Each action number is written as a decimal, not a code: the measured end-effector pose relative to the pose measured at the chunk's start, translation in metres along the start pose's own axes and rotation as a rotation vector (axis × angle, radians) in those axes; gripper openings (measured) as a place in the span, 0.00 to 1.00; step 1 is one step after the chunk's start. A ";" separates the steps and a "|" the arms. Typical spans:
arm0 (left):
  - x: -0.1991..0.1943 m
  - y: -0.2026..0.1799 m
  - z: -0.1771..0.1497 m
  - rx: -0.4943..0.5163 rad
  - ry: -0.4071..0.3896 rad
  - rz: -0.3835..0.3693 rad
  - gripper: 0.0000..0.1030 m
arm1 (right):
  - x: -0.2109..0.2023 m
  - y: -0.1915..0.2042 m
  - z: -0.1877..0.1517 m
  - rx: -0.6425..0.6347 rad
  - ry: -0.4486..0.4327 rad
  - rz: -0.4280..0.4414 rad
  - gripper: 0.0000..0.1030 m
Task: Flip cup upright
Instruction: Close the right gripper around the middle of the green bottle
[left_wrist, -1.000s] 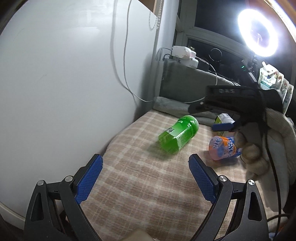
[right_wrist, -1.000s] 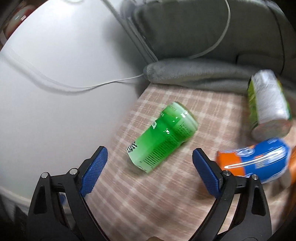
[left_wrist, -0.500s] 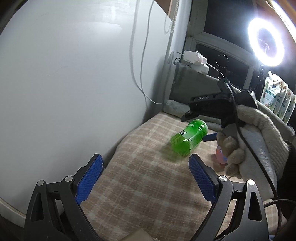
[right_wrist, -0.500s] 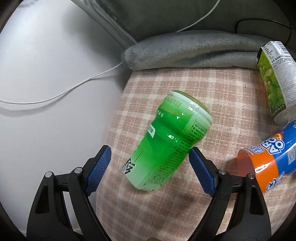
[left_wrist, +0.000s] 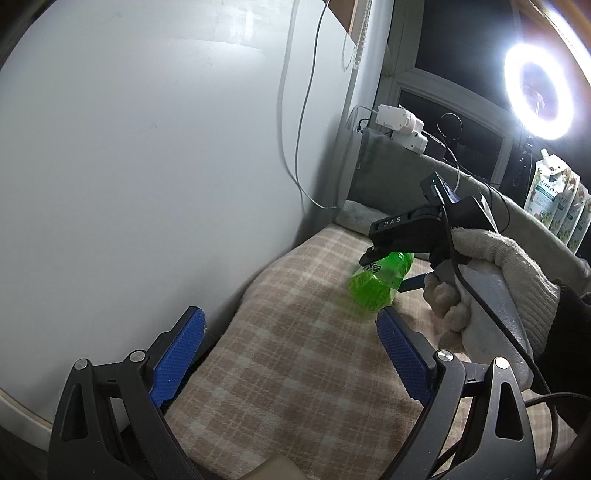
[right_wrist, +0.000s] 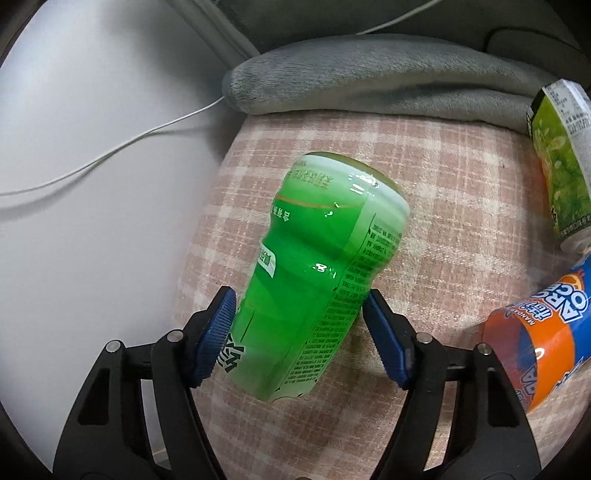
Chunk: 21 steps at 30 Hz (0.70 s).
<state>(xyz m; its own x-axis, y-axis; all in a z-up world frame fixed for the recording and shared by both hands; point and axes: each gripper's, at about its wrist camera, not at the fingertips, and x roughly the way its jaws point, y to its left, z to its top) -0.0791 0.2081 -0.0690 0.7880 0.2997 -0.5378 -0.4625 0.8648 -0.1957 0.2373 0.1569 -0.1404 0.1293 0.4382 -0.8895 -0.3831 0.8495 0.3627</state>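
Right gripper (right_wrist: 297, 338) has closed in, jaws flanking the lying green cup (right_wrist: 314, 288).

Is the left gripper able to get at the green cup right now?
Probably not. The left gripper hangs open well short of the green cup, and the right gripper already straddles it, with the gloved hand crowding that side.
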 end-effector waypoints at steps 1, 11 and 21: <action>-0.001 0.000 0.000 0.001 -0.001 0.000 0.91 | -0.002 0.001 -0.002 -0.014 0.001 0.003 0.69; -0.006 -0.010 0.000 0.020 -0.005 0.008 0.91 | -0.037 0.010 -0.026 -0.218 0.010 0.075 0.60; -0.013 -0.031 0.000 0.107 -0.017 -0.002 0.91 | -0.090 -0.019 -0.078 -0.419 0.073 0.170 0.60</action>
<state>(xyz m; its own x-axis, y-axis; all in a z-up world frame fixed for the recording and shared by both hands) -0.0744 0.1772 -0.0560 0.7960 0.3038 -0.5236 -0.4156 0.9031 -0.1078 0.1614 0.0781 -0.0895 -0.0267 0.5267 -0.8496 -0.7322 0.5684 0.3754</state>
